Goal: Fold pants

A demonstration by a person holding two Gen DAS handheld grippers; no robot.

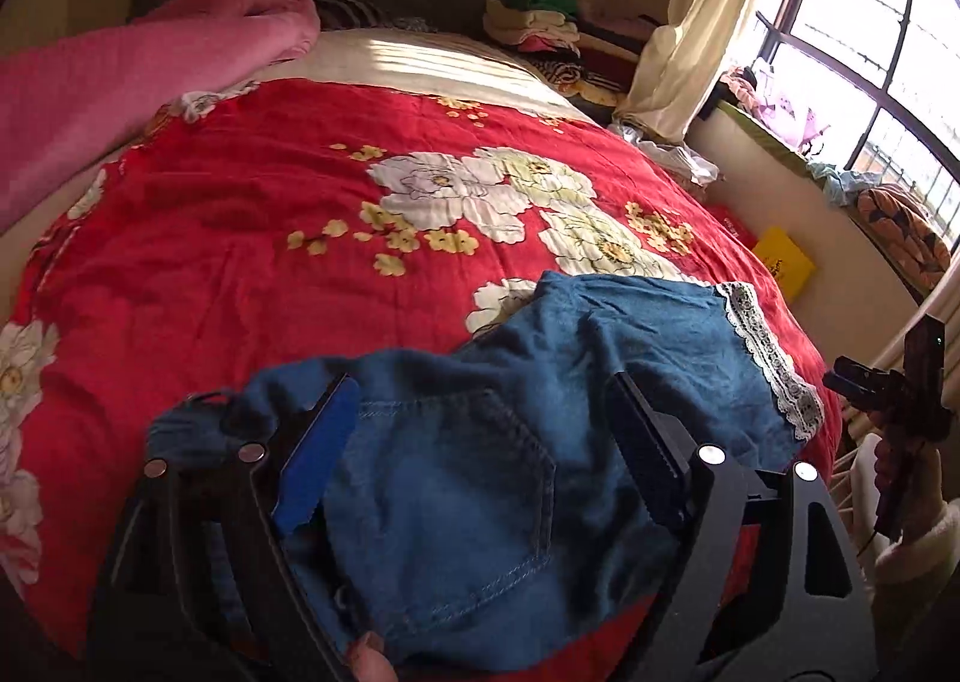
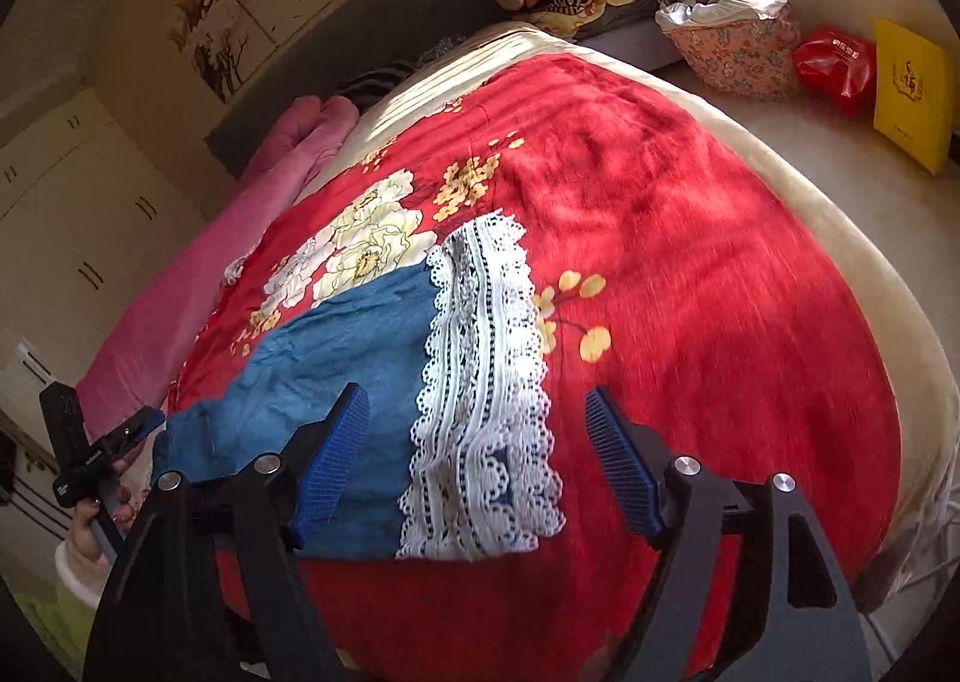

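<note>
The pants (image 1: 456,478) lie across the bed (image 1: 240,238), waist under the wide left gripper (image 1: 480,442), lace hem under the wide right gripper (image 2: 477,460).

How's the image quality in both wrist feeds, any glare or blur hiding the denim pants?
Left wrist view: the window is blown out and sun stripes the cream sheet, but the blue denim pants stay legible. Right wrist view: the red floral blanket smears with motion blur at right; the white lace hem stays sharp.
</note>
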